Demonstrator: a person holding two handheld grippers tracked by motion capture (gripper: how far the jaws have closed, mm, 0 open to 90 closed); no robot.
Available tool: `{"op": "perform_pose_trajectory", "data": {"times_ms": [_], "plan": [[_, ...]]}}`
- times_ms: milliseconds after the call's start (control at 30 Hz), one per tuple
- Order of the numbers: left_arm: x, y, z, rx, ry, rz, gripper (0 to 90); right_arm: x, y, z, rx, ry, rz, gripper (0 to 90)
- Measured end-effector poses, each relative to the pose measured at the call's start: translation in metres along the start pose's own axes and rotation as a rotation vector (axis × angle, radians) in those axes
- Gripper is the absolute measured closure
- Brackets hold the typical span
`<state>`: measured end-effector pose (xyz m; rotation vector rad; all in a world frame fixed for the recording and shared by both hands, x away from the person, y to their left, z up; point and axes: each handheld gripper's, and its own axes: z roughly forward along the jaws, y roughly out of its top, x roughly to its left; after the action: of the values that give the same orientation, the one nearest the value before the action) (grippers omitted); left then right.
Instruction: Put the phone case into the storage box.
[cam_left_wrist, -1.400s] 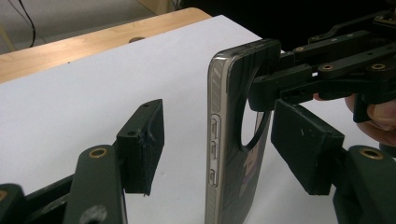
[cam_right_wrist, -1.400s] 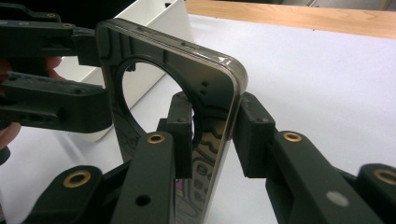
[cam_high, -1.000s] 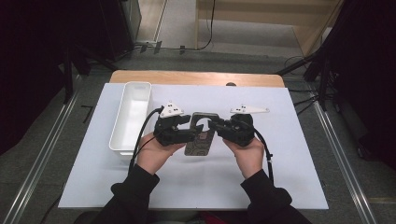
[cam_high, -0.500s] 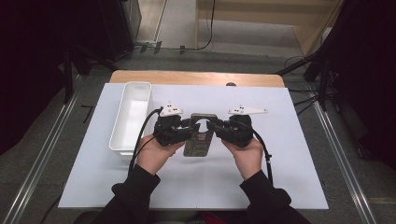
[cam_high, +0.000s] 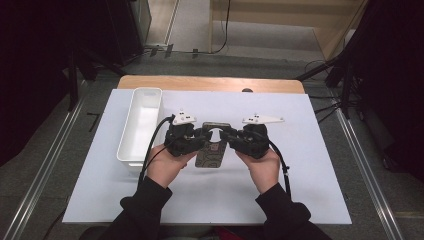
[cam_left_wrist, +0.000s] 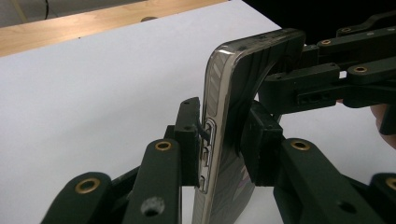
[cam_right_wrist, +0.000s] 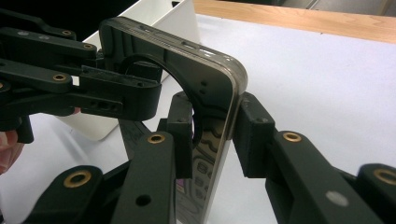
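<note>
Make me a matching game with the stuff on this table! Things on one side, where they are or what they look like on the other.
Things:
1. dark patterned phone case with a metallic rim
2. long white plastic tray
3. left gripper
4. white table cover

Descriptions:
A. spread flat beneath everything
B. black jaws closed on the case's edge
C. held upright between both grippers
D. lying left of the hands

Pairs: 1-C, 2-D, 3-B, 4-A

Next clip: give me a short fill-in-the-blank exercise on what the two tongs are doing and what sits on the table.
1. Both tongs, the left tongs and the right tongs, grip one ____ case.
2. The long tray left of the hands is coloured ____.
3. The sheet covering the table is ____.
4. The left tongs' jaws have just been ____ on the case.

Missing words: phone; white; white; closing
</note>
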<state>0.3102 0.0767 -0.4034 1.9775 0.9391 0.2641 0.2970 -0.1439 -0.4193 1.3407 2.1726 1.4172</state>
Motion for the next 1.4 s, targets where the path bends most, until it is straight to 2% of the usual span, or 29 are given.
{"op": "perform_pose_trajectory", "data": {"times_ms": [167,967,1400], "plan": [[-0.0024,-0.0002,-0.0012,-0.021,0.017,0.014,71.4,0.0003,0.0004,-0.0006,-0.008,0.005,0.004,69.0],[0.0038,0.0000,-0.0014,0.001,-0.053,0.002,74.0,-0.0028,-0.0001,0.0002,0.001,0.025,0.013,68.3],[0.0047,0.0007,-0.0020,0.008,-0.073,-0.009,74.5,-0.0047,-0.0001,0.0003,-0.002,0.037,0.009,67.3]]}}
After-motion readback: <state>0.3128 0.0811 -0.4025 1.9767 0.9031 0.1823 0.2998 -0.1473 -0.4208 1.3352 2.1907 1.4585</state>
